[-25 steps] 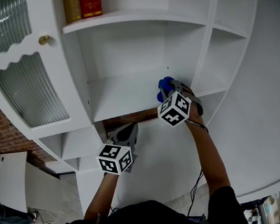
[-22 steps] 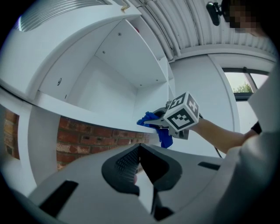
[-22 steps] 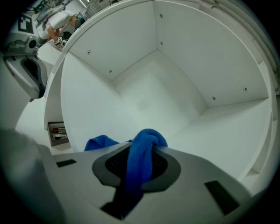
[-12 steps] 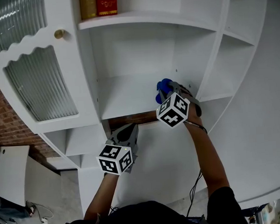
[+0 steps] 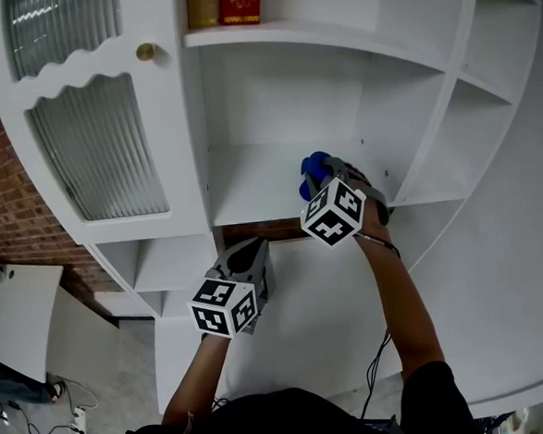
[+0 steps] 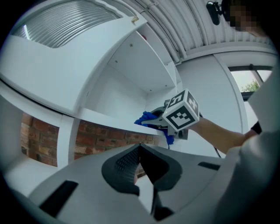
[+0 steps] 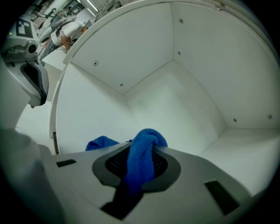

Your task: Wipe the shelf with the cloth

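1. Head view takes in the whole white cabinet (image 5: pixel 498 270), with a ribbed-glass door (image 5: pixel 100 149) at left and books (image 5: pixel 224 3) on an upper board; neither gripper view shows those.
2. The shelf (image 5: pixel 260 184) is the open middle bay; the right gripper view looks into its back corner (bare white panels, a few screw heads).
3. The right gripper (image 5: pixel 322 169) reaches over the shelf's front right part, jaws clamped on the cloth (image 5: pixel 314 165).
4. The left gripper (image 5: pixel 242 260) hangs below the shelf's front edge; its own view shows the jaws pressed together, nothing between.
5. The blue cloth (image 7: pixel 142 157) bunches between the right jaws; only the left gripper view shows an end dangling under the shelf edge.
6. A brass knob (image 5: pixel 146 52) sits on the door.
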`<state>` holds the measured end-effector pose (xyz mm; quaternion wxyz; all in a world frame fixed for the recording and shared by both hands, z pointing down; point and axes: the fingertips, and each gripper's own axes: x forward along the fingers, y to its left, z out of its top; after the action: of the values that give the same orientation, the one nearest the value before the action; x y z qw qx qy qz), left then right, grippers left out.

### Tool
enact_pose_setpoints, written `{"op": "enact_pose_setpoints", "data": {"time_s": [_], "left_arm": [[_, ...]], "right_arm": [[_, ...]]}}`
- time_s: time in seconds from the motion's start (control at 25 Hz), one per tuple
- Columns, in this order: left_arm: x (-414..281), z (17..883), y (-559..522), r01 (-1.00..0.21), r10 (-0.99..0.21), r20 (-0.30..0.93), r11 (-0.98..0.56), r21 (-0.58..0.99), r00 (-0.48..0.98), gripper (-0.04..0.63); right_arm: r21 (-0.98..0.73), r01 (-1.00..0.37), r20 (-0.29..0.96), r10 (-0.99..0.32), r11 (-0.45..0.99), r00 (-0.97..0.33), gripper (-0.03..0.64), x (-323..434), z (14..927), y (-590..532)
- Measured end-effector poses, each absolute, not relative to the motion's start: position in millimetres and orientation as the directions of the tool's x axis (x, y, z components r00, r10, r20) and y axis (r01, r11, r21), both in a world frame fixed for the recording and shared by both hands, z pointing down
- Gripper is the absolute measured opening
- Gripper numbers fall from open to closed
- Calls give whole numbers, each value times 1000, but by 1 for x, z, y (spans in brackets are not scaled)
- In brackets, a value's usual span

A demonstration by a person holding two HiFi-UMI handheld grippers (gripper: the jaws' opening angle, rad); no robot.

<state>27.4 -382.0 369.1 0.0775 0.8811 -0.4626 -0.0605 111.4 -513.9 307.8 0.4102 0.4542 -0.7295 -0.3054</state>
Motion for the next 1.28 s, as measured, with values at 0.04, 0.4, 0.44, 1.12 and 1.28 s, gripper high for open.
{"op": "enact_pose_setpoints", "data": {"time_s": [0.04, 0.4, 0.44, 1.12, 1.28], "left_arm": [[24, 369, -382, -810, -829, -36, -554, 194, 558, 15], [4, 372, -380, -834, -855, -35, -512, 203, 517, 15], [2, 372, -379, -836, -858, -35, -509, 205, 513, 15], [-25, 377, -372, -869, -895, -39, -442, 224, 445, 15], [-34, 376, -370, -877, -903, -41, -425, 224, 427, 14]], "right_arm": [[822, -401, 325, -912, 404, -252, 78, 108, 308, -514], [833, -330, 356, -887, 443, -293, 78, 76, 310, -509], [835, -325, 357, -886, 445, -295, 78, 74, 310, -509], [832, -243, 386, -835, 498, -391, 78, 20, 311, -493], [827, -228, 396, -820, 514, -413, 78, 7, 312, -489]]}}
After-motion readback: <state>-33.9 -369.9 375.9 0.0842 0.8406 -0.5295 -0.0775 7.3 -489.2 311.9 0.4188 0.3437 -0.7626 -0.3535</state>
